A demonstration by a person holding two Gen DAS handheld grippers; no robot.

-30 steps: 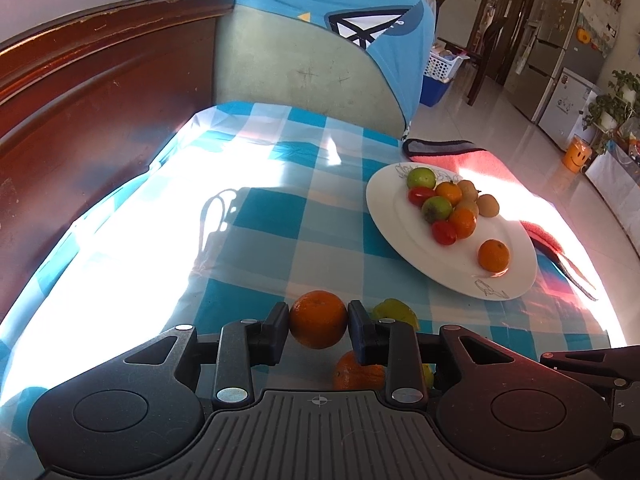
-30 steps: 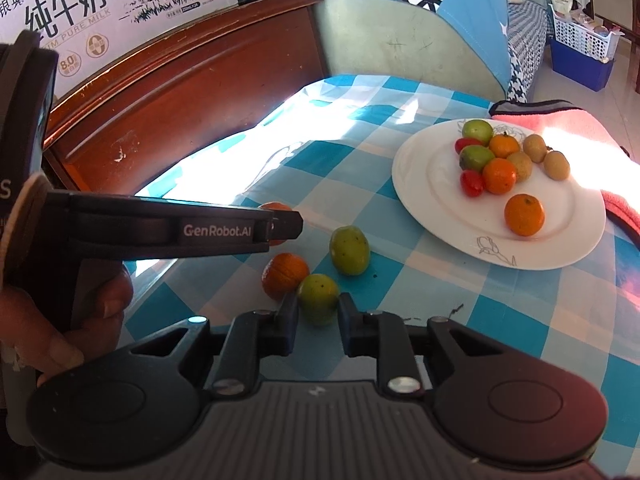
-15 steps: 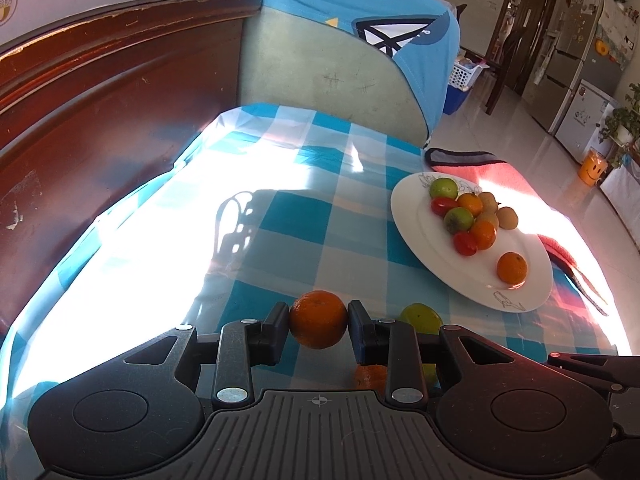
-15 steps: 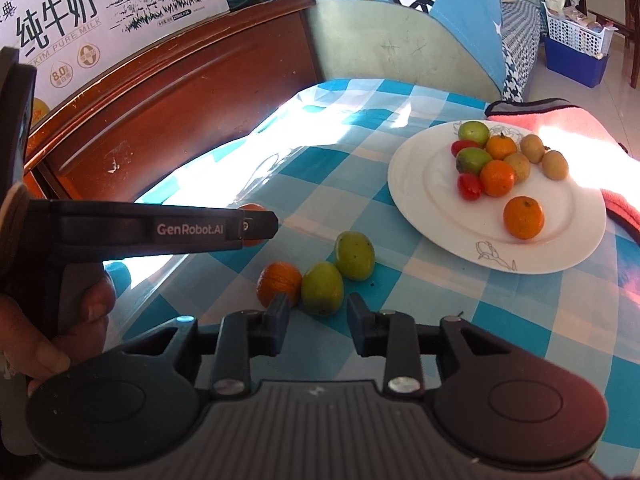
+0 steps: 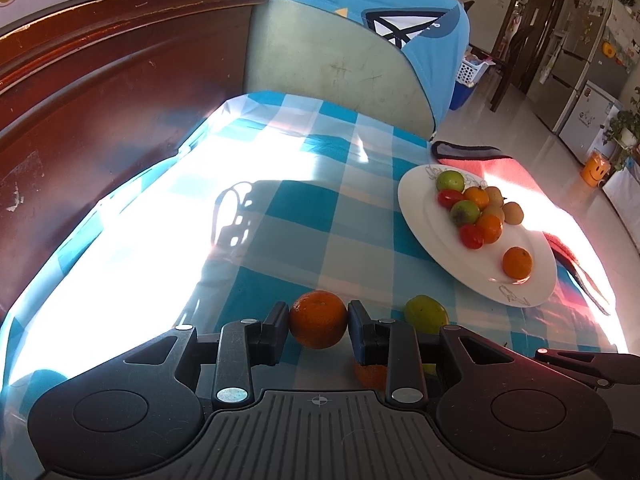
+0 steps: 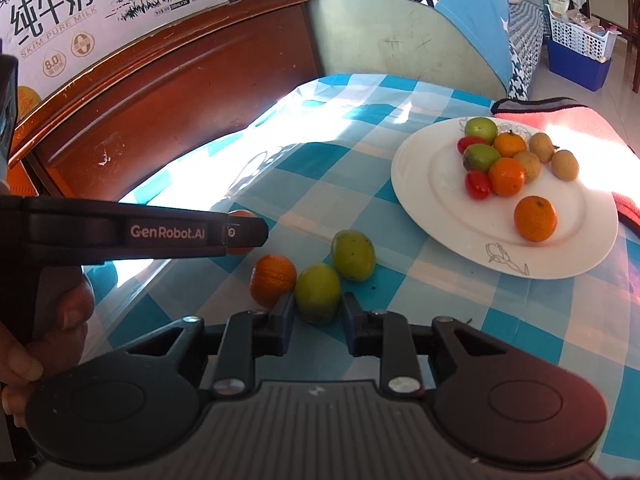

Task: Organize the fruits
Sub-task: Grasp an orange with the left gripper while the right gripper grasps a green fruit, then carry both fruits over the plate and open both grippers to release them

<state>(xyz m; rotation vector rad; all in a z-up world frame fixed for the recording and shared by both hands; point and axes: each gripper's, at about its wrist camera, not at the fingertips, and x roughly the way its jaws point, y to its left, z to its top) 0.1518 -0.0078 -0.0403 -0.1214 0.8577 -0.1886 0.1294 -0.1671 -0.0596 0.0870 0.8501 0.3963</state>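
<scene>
A round white plate (image 6: 440, 216) sits on the right side of a table covered in a blue and white checked cloth (image 6: 360, 168). On the plate's far half lies a tight cluster of small fruit: two green ones, two oranges, two red tomatoes and three brown, kiwi-like fruits. One more orange (image 6: 535, 218) rests alone nearer the plate's front rim, close to a small line drawing printed on the plate.

Three fruits lie loose on the cloth, left of the plate. The near green fruit (image 6: 318, 293) sits between the fingers of the right gripper (image 6: 318, 314), whose jaws are closing around it; the pads look to be at its sides. It is slightly egg-shaped, its long axis leaning up and away. A small orange (image 6: 273, 274) touches it on the left. A second green fruit (image 6: 353, 255), also oval and tilted, lies just beyond to the right.

The left gripper (image 5: 319, 326) is clamped on another orange (image 5: 318, 319), gripped at both sides above the cloth. A hand (image 6: 44, 340) holds its handle at the left edge of the right wrist view.
</scene>
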